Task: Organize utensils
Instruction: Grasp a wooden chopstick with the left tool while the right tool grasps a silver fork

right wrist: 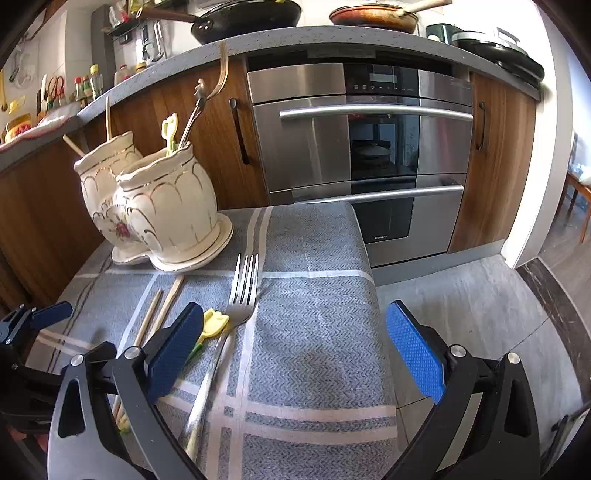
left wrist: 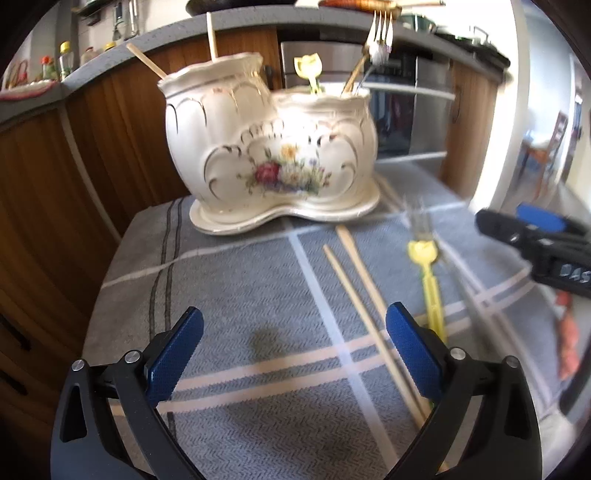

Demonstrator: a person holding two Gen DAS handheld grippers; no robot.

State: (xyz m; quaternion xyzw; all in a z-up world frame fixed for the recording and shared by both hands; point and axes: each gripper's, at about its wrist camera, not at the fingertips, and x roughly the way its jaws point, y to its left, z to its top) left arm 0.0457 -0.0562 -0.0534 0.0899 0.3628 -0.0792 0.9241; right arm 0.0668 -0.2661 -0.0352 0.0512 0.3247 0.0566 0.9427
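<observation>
A cream flowered ceramic holder (left wrist: 273,147) with two compartments stands at the far side of the cloth. Its taller compartment holds two chopsticks (left wrist: 212,33). The lower one holds a yellow plastic utensil (left wrist: 308,70) and a metal fork (left wrist: 380,37). Flat on the cloth lie two chopsticks (left wrist: 369,306), a yellow utensil (left wrist: 428,273) and a metal fork (right wrist: 242,291). My left gripper (left wrist: 293,354) hovers open over bare cloth, left of the chopsticks. My right gripper (right wrist: 295,354) is open and empty; its left finger hangs over the yellow utensil (right wrist: 212,321).
A grey-blue checked cloth (right wrist: 314,295) covers the small table, whose right edge (right wrist: 373,280) drops to the floor. A steel oven (right wrist: 369,155) and wooden cabinets stand behind. Each gripper shows in the other's view: the right gripper (left wrist: 513,218) and the left gripper (right wrist: 37,314).
</observation>
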